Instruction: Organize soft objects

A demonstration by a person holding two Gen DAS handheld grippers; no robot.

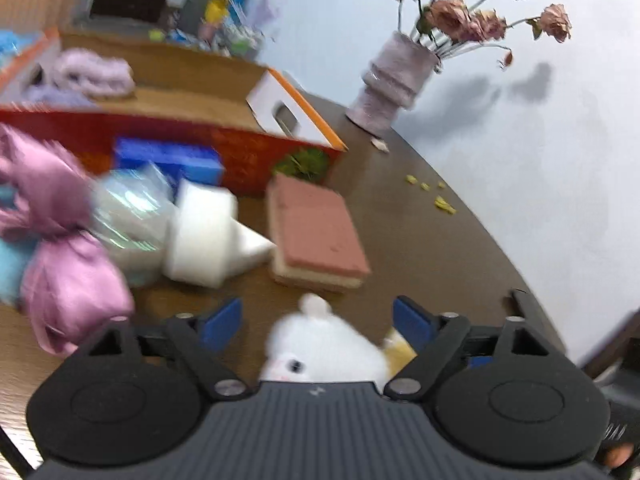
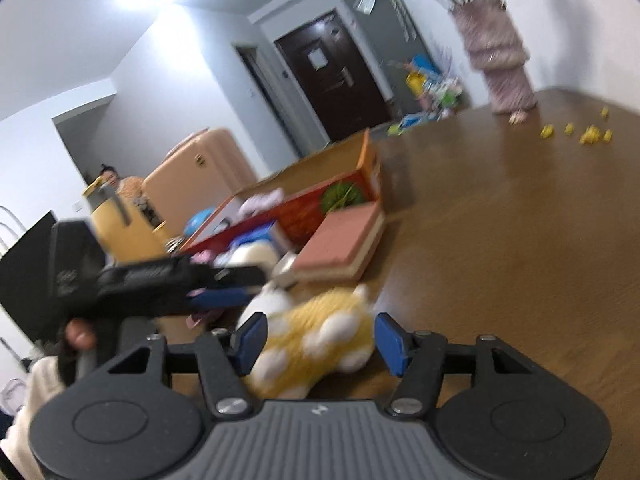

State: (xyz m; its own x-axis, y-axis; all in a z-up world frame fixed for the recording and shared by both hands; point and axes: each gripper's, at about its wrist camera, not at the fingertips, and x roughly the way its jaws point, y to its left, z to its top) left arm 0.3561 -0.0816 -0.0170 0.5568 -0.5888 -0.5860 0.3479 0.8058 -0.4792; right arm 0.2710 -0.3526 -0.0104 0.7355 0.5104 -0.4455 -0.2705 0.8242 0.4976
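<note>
Dark wooden table [image 2: 500,240] in an ordinary living room, white wall behind, a vase of dried pink flowers [image 1: 394,80] off in the corner, so nothing fancy. Now the tongs: both are working the same plush toy [image 2: 316,340], a white-headed critter in a yellow body with white spots, lying on its side on the table right at the near edge of the clutter. The right gripper [image 2: 320,344] has its blue pads either side of the yellow body; they look close against it, maybe just brushing, but I wouldn't call it a squeeze, so released in my book. The left gripper [image 1: 318,320] is parted wide around the white head with clear gaps both sides, not gripping either. A bit further out there's a pink-topped sponge block [image 1: 316,232], a white foam piece [image 1: 204,236], a shiny pink satin bundle [image 1: 60,240], and behind all that the orange cardboard box [image 1: 248,152] with some folded lilac cloth [image 1: 94,72] already in it. If it were me, I'd let one gripper do the pinching: close on the fat middle of the body, not the head, squeeze until the stuffing gives, then lift clear of the sponge before swinging toward the box. Everything's motion-blurred, so slowing down wouldn't hurt.
</note>
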